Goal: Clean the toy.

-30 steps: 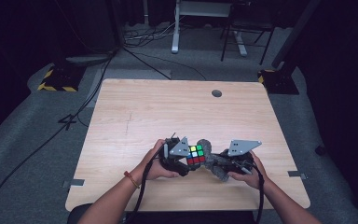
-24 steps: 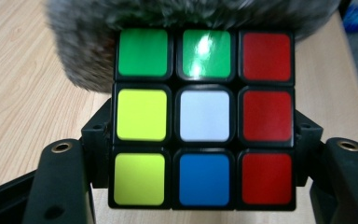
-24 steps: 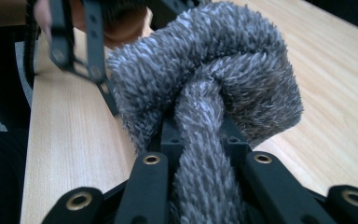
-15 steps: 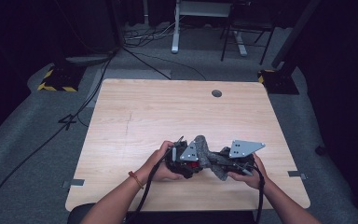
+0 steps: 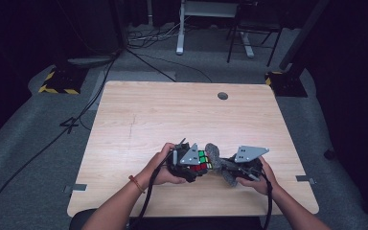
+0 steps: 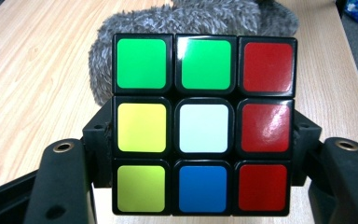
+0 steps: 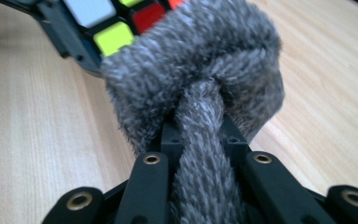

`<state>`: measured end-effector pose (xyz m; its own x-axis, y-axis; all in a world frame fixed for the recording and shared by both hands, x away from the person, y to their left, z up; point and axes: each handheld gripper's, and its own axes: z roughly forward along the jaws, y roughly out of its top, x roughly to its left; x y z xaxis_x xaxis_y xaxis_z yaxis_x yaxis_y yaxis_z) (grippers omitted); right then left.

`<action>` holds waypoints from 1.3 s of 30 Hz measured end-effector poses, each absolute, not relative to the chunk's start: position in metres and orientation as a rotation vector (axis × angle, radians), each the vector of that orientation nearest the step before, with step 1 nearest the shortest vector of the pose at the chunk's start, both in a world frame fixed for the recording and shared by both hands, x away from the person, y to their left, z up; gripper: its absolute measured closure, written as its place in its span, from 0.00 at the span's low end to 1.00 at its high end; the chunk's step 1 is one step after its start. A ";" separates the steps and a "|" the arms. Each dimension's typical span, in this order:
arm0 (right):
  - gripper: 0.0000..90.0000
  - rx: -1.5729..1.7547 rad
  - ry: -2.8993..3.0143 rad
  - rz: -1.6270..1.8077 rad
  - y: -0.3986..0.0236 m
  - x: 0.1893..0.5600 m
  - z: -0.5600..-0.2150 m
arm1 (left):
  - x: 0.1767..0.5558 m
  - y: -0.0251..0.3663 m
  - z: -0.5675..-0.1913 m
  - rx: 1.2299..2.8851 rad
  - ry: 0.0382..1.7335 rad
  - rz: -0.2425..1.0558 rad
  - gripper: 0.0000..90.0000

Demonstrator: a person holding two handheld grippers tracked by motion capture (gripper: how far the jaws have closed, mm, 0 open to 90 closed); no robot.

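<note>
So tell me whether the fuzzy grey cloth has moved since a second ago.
Yes. The fuzzy grey cloth rose from beside the cube toward the table's round hole.

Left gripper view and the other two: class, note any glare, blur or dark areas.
Left gripper view: glare on the cube's red and green stickers, the grey cloth behind soft. Right gripper view: cloth sharp, cube corner blurred. High view: table lit, surroundings dark.

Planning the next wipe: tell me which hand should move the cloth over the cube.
Right. The right gripper is shut on the grey cloth, already pressed against the cube, which the left gripper clamps by its sides.
</note>
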<state>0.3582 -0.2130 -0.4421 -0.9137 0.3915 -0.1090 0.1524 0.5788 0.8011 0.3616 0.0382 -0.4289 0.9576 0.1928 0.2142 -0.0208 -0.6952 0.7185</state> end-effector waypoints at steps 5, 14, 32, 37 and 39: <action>0.86 0.392 2.483 1.394 -0.210 0.352 -0.427 | 0.362 0.033 -0.433 2.331 0.117 0.337 0.37; 0.86 0.424 2.476 1.331 -0.206 0.357 -0.426 | 0.362 0.033 -0.433 2.322 0.121 0.335 0.37; 0.86 0.396 2.483 1.402 -0.210 0.349 -0.423 | 0.365 0.036 -0.431 2.302 0.151 0.331 0.37; 0.86 0.412 2.454 1.380 -0.207 0.353 -0.420 | 0.364 0.035 -0.431 2.288 0.133 0.317 0.37; 0.86 0.443 2.462 1.352 -0.210 0.358 -0.424 | 0.362 0.035 -0.429 2.273 0.129 0.318 0.37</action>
<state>0.3585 -0.2100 -0.4237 -0.9086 0.4032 -0.1093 0.1242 0.5106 0.8508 0.3621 0.0355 -0.4290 0.9628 0.1959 0.1859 -0.0108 -0.6598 0.7514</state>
